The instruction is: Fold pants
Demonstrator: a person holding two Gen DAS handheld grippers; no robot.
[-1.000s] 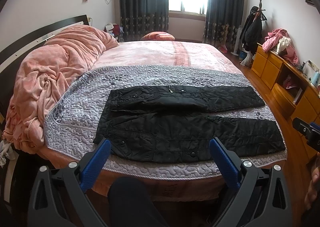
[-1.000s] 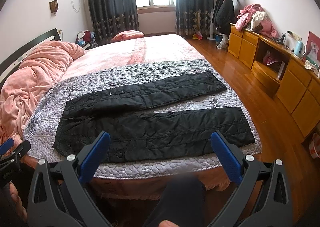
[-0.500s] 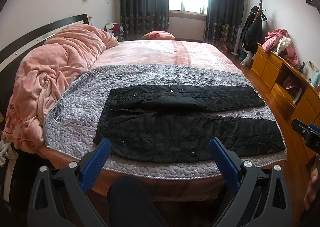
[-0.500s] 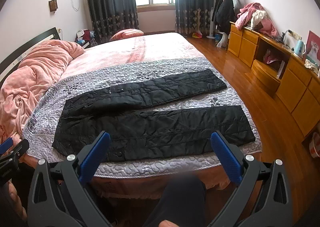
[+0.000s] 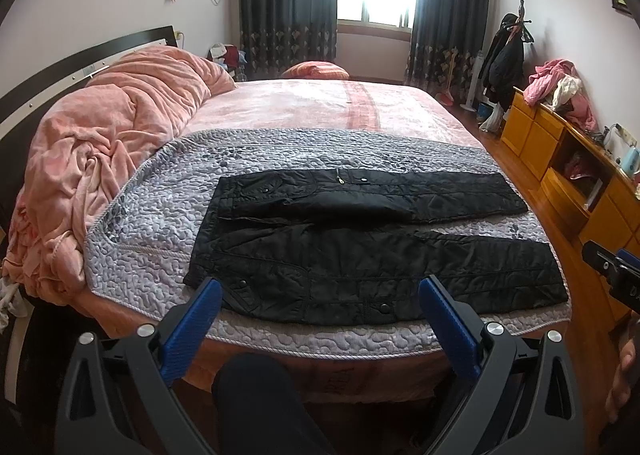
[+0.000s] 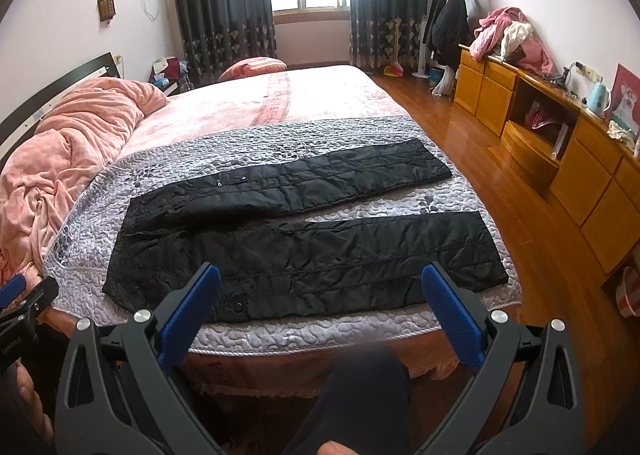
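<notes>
bed (image 5: 360, 111), grey quilt (image 5: 168, 215), black pants (image 5: 360, 255)

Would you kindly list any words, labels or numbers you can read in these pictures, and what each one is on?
None can be read with confidence.
Bed base front: faint printed marks, too blurred to read.
Other gripper's black body: pale lettering at the picture's edge, cut off and illegible.
Black quilted pants: no visible label.
Red framed picture on the wooden dresser: no legible text.

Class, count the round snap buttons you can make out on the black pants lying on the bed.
4 in the left wrist view of the black pants: far leg near waistband, far leg middle, near edge by waist, near edge middle. Others may be hidden.
</notes>
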